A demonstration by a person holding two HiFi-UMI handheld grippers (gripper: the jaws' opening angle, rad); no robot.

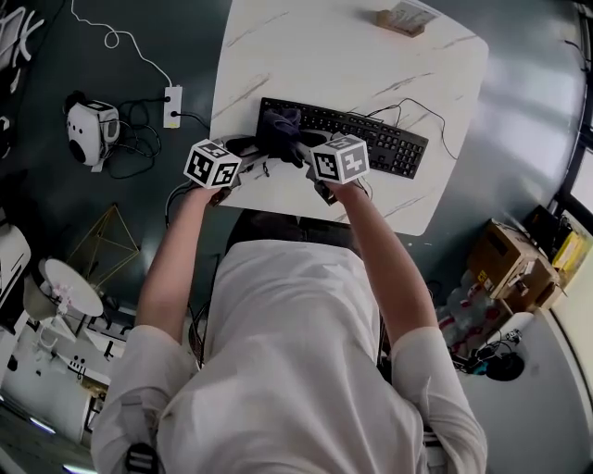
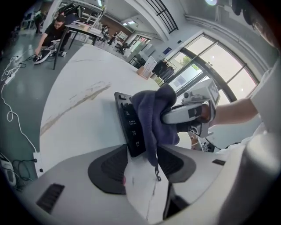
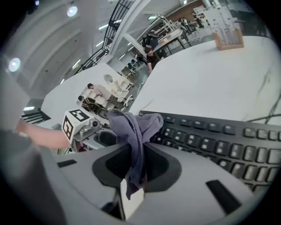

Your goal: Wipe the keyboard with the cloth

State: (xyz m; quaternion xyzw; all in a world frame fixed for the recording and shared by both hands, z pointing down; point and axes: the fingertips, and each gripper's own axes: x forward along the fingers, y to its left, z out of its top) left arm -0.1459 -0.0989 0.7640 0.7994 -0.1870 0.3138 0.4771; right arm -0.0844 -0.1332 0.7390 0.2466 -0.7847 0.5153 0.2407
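A black keyboard (image 1: 371,139) lies across the white marble table (image 1: 306,56). A dark purple cloth (image 1: 278,130) is bunched over the keyboard's left end. In the right gripper view the cloth (image 3: 134,127) hangs down between the pads, and my right gripper (image 3: 135,151) is shut on it, above the keyboard (image 3: 219,140). In the left gripper view my left gripper (image 2: 141,151) stands open around the keyboard's corner (image 2: 129,125). A hanging end of the cloth (image 2: 151,114) dangles between its pads without being pinched. In the head view the left gripper (image 1: 243,157) and the right gripper (image 1: 298,148) sit close together.
A small wooden stand (image 1: 403,18) sits at the table's far edge. The keyboard's cable (image 1: 408,106) loops behind it. A power strip (image 1: 172,106) and cords lie on the floor to the left, and cardboard boxes (image 1: 505,259) stand to the right.
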